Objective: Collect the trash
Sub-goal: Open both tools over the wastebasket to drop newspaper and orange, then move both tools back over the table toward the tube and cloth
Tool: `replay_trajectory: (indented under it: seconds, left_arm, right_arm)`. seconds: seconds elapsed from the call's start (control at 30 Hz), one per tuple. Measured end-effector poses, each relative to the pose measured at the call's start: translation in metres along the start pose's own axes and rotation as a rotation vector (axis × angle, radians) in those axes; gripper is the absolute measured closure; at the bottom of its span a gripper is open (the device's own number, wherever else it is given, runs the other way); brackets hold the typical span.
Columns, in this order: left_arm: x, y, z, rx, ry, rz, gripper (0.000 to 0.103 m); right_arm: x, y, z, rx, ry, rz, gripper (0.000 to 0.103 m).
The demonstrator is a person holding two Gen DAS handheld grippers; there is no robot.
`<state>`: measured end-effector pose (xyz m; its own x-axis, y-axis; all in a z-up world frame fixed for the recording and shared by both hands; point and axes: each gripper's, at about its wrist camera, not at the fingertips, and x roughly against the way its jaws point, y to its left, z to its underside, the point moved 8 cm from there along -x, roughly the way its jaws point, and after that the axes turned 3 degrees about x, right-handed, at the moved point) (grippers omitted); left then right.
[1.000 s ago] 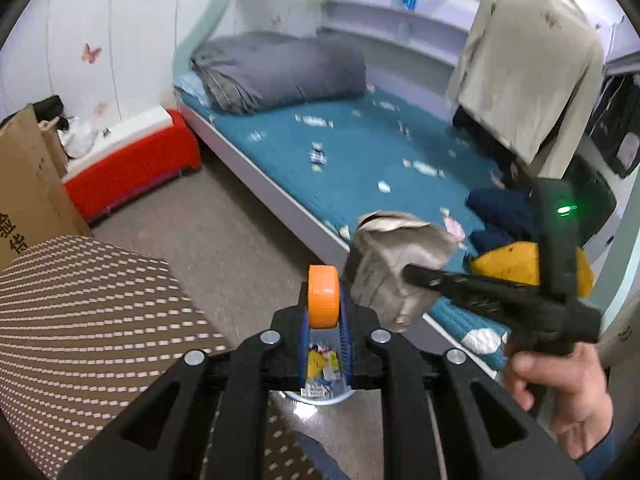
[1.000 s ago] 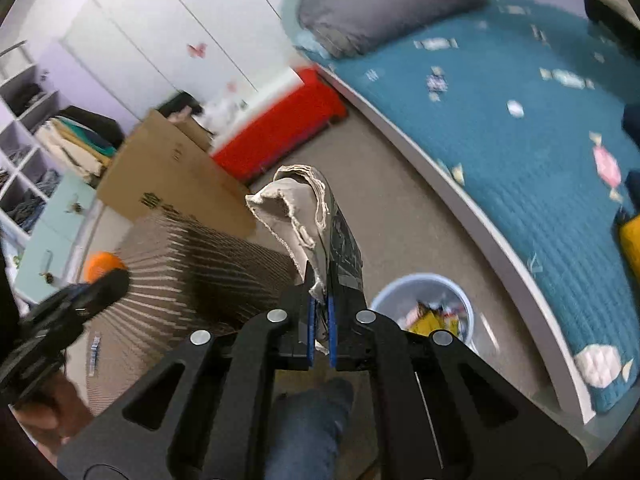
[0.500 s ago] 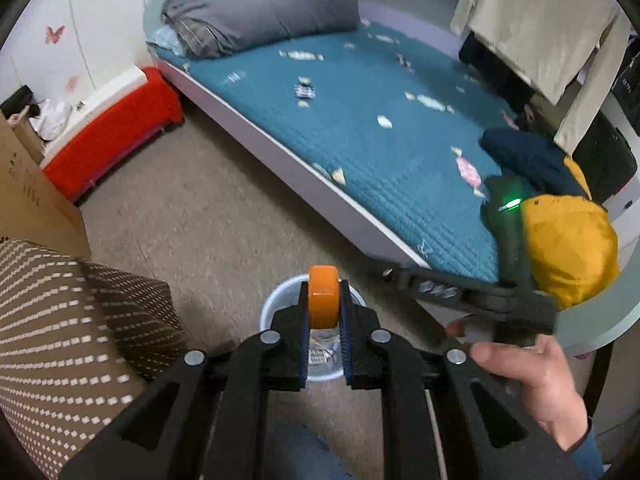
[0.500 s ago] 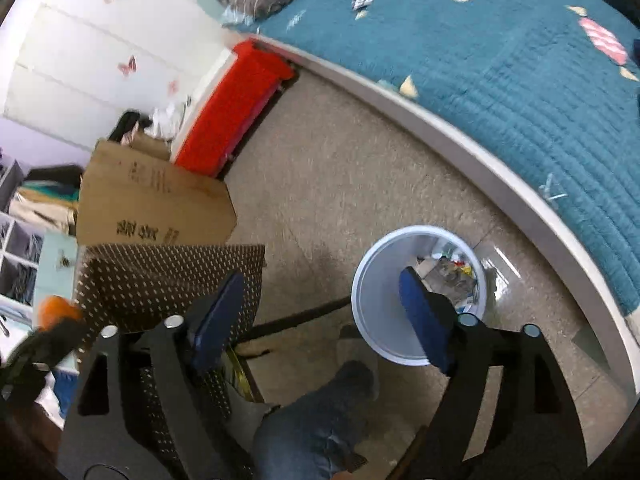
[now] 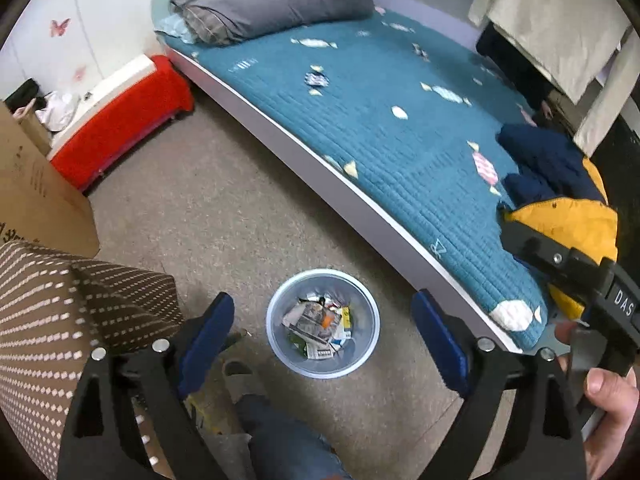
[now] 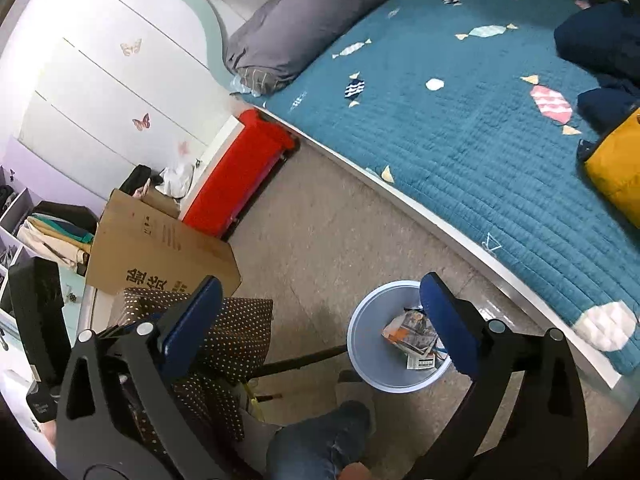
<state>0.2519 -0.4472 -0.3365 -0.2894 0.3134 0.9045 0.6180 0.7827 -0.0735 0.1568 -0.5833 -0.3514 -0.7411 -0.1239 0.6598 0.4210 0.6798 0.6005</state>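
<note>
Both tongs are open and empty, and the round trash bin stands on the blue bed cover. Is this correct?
Not quite. The trash bin stands on the floor beside the bed, not on its blue cover, as the left wrist view shows. The rest holds: both tongs are opening, with nothing between them.

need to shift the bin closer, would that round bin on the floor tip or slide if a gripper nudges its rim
The bin looks like thin plastic holding only paper scraps, so probably light. On the smooth floor it would likely slide. A push at the rim may tilt it.
</note>
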Motion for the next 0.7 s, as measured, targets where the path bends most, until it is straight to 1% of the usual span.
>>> replay_trajectory:
  seconds: [0.17, 0.3, 0.5, 0.7]
  left_arm:
    - [0.033, 0.01, 0.002, 0.021, -0.065, -0.005, 0.014]
    - [0.07, 0.016, 0.005, 0.027, -0.14, -0.013, 0.011]
    - [0.127, 0.033, 0.017, 0.049, -0.255, -0.026, 0.01]
    - [0.182, 0.066, 0.034, 0.088, -0.357, -0.049, 0.01]
  right_arm:
    - [0.009, 0.017, 0.006, 0.028, -0.01, 0.018, 0.006]
    - [0.024, 0.042, 0.01, 0.063, -0.03, 0.015, 0.006]
    - [0.047, 0.1, 0.017, 0.156, -0.059, -0.021, 0.006]
    - [0.063, 0.16, 0.028, 0.247, -0.074, -0.062, 0.006]
